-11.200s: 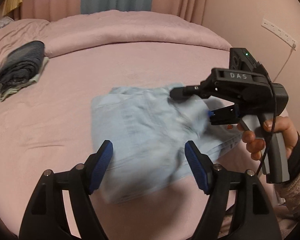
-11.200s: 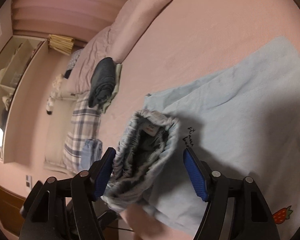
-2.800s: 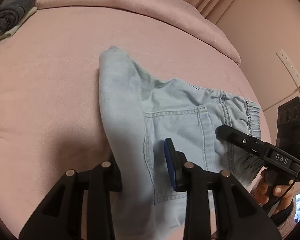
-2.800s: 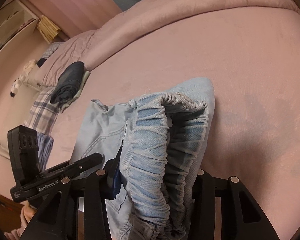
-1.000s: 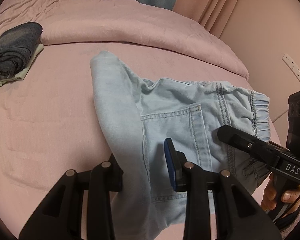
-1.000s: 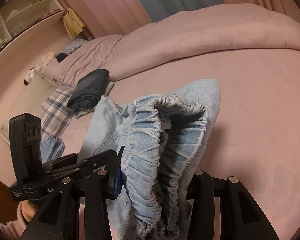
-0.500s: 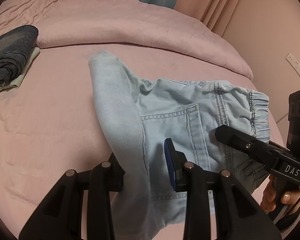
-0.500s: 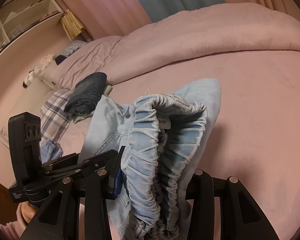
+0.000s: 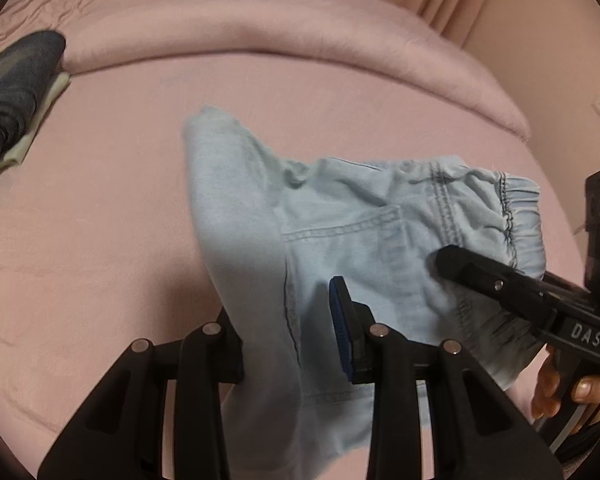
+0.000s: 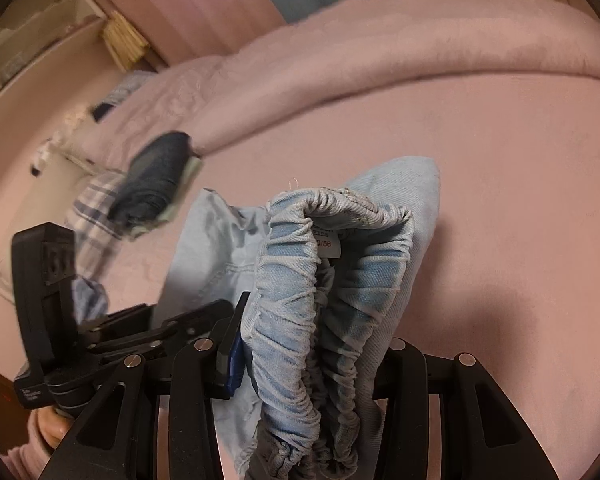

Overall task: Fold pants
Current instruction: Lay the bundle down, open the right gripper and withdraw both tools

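The pants are pinched by both the left claw and right claw; if either grip slackens, the fold could collapse onto the bed.

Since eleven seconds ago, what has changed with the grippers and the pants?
Both grippers were open over the flat-lying light blue pants. Now the left gripper is shut on the folded leg edge, and the right gripper is shut on the elastic waistband, lifting it. The folded dark clothes stayed put on the pink bed.
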### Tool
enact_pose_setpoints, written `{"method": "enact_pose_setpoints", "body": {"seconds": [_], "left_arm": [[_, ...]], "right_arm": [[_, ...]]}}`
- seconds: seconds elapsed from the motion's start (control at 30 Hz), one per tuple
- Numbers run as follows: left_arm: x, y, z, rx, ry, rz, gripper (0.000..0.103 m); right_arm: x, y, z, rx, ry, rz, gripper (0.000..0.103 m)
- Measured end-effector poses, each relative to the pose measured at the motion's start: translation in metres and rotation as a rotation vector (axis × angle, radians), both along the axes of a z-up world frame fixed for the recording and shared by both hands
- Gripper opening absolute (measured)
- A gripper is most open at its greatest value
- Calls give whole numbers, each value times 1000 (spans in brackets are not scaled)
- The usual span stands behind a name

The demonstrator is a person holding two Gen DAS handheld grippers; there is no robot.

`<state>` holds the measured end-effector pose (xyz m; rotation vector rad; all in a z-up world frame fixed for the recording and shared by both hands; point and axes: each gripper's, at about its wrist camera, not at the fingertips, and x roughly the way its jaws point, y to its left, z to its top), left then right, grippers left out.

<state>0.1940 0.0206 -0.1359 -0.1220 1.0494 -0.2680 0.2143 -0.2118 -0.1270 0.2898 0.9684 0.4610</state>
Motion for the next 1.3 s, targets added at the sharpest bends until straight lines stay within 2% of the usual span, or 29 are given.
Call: {"method": "enact_pose_setpoints", "body": {"seconds": [0.07,0.1,0.13,0.17,0.2,0.27,0.33,0.37,0.43,0.47,0.5,0.6,0.7,0.77,0.93,1.03,1.3], "left_arm": [[3,3,-6,47,0,14,34],[4,4,-7,81,-2,19,42],[2,6,-8,101,-5,18,54],[0,6,-8,128,-12,23,60],[-2,6,-7,161,-26,26,68],[-7,6,-5,209,-50,20,71],[-12,8,-3,227,-56,19,78],[-14,10,-3,237,-59,26,80],[-16,11,-6,248,-53,37,94],[-17,12,-11,256,-38,44,99],[-17,13,-17,272,-18,59,103],[-12,16,-25,258,2,84,103],[-18,14,-17,276,2,103,102],[-28,11,-3,301,-41,103,102],[-59,11,38,229,-103,117,102],[-82,7,61,236,-132,122,102],[-123,-1,97,256,-169,153,102]], "right_arm": [[11,-2,-15,-51,50,-29,53],[16,-5,-23,-73,82,-56,55],[18,-9,-29,-96,107,-84,62],[18,-11,-30,-101,111,-97,68],[16,-13,-30,-109,103,-111,70],[11,-13,-23,-130,77,-118,78],[5,-11,-13,-171,42,-126,79],[-1,-10,-4,-210,5,-138,79],[-7,-10,5,-287,-50,-158,83],[-12,-9,8,-332,-72,-166,88],[-14,-8,7,-361,-72,-161,88],[-12,-10,-15,-440,-17,-140,88],[-12,-16,-21,-408,14,-162,88],[-18,-15,-10,-394,-4,-165,88],[-51,-8,25,-382,-83,-127,89],[-72,-2,41,-358,-100,-103,102],[-108,11,62,-357,-138,-69,102]]}}
